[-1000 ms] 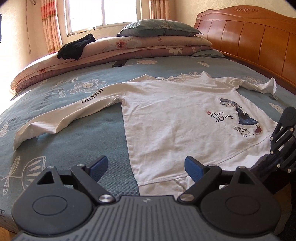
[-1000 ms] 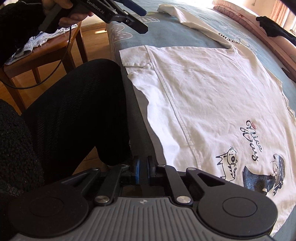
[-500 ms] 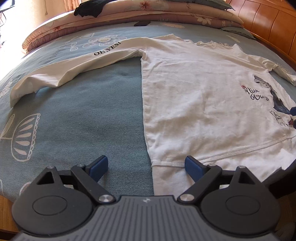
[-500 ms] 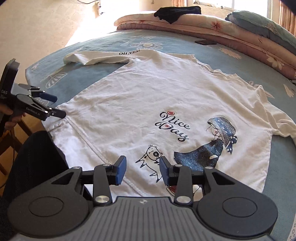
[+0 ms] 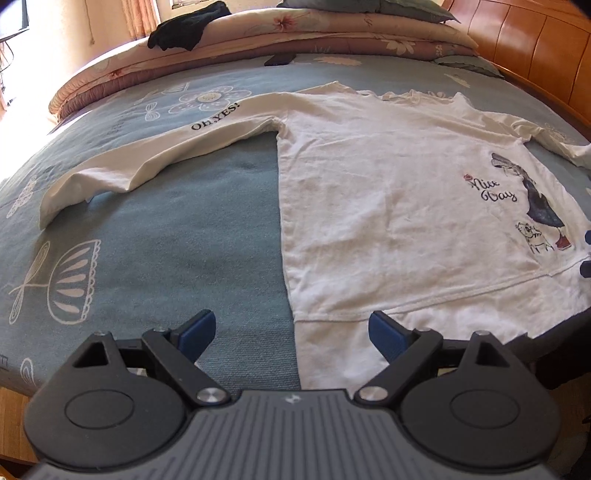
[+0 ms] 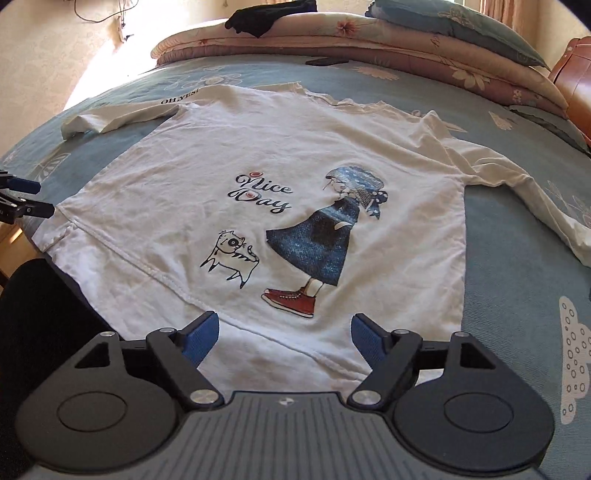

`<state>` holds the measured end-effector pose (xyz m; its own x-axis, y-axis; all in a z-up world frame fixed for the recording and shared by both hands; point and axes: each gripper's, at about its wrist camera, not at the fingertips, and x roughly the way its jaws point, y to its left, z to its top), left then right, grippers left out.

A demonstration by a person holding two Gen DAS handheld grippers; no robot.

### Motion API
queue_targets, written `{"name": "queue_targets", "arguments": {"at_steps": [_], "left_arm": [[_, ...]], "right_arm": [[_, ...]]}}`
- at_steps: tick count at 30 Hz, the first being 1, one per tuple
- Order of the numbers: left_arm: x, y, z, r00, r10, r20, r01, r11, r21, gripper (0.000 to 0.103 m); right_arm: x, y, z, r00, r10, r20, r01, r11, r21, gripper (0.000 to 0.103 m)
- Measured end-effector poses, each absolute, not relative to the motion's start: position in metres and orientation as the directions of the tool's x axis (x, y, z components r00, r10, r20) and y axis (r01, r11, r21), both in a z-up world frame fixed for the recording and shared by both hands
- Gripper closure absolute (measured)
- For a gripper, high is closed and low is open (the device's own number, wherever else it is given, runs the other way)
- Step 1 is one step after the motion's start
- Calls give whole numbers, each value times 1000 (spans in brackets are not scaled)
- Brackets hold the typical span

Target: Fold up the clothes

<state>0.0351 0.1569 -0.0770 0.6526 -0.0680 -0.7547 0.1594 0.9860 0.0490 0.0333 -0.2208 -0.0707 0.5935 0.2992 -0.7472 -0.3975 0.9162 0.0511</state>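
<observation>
A white long-sleeved shirt (image 5: 388, 221) is spread flat on the bed (image 5: 166, 258), sleeves stretched toward 9 and 3 o'clock. The left hand-held gripper (image 5: 291, 332) is held wide open over the hem's left corner. The right hand-held gripper (image 6: 284, 338) is seen opening above the hem, nothing being pinched.

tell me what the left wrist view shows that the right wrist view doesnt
Only the left wrist view: the whole "Oh,YES!" sleeve laid out to its cuff.
Only the right wrist view: the other sleeve along its length, and the printed red shoe.
Both: the white shirt flat on the blue bedspread, the "Nice Day" print, and the black garment on the quilts.
</observation>
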Motion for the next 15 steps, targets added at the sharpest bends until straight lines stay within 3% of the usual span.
{"name": "queue_targets", "arguments": {"at_steps": [4,7,11,13,14,15], "left_arm": [[54,120,-59,668,-244,-703,319,947,-25,13],[78,94,-65,627,-307,-716,371,926,-72,13],[101,74,-92,535,-300,-790,327,936,-133,13],[99,74,-103,526,-282,-802,300,944,-135,12],[96,75,-107,531,-276,-801,295,947,-131,10],[94,74,-108,529,-270,-804,295,947,-124,10]], "right_arm": [[53,-257,-55,630,323,-706,-275,943,186,19],[69,-265,-65,594,400,-697,-235,916,326,18],[80,-259,-92,528,429,-733,-192,901,389,17],[73,-258,-97,545,453,-706,-224,890,398,9],[71,-257,-99,538,471,-699,-236,880,411,0],[68,-256,-100,547,473,-691,-245,880,408,0]]}}
